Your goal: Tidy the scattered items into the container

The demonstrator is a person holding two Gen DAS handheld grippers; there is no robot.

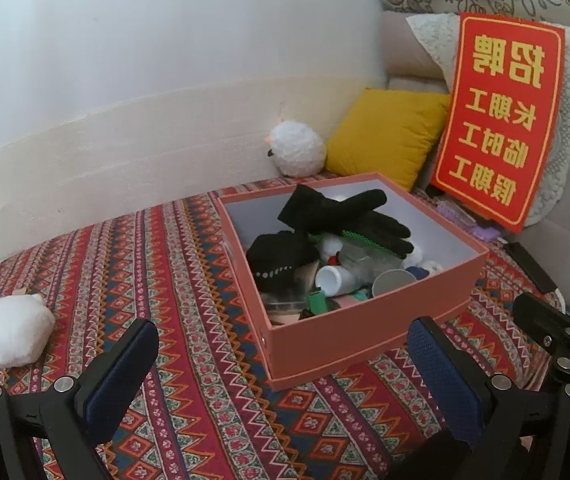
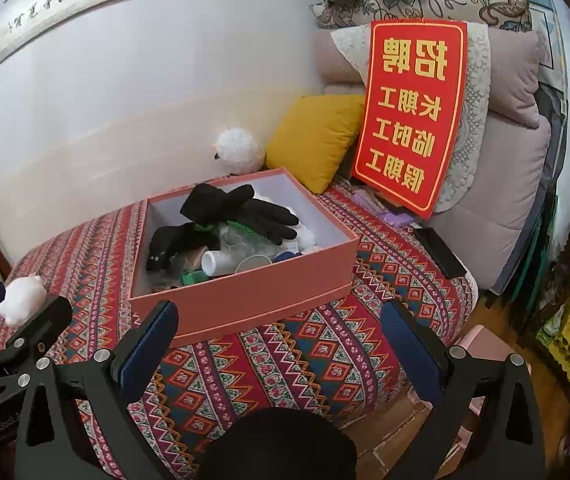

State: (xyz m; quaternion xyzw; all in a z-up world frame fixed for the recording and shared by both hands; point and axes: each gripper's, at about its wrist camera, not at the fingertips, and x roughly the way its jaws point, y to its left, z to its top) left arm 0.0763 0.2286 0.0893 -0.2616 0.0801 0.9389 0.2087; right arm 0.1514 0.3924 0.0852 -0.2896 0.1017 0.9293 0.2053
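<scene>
1. The left gripper point(image 1: 281, 368) was recorded with jaws spread wide and nothing between them, held above the patterned cloth point(image 1: 205, 400) just short of the near corner of the pink box point(image 1: 365, 332).
2. The right gripper point(image 2: 281, 344) was likewise found with jaws apart and empty, in front of the box's near long wall.
3. The box was noted as already well filled: black gloves point(image 1: 349, 216) lay on top, with a white tube point(image 1: 335, 280) and other small items beneath.
4. One loose item was seen on the cloth: a white plush toy point(image 1: 11, 332), well to the left of the box and left of the left gripper's left finger point(image 1: 121, 364).
5. The left gripper was judged clearly the nearer; in the right wrist view the toy point(image 2: 23, 300) lay beyond the left gripper's frame.
6. The toy's long axis was judged to run roughly from near-left to far-right, its tan-marked end pointing towards the far side; a head could not be told.
7. A second white plush ball point(image 1: 297, 148) rested by the wall beside the yellow cushion point(image 1: 385, 136); whether it belongs to the task could not be told.
</scene>
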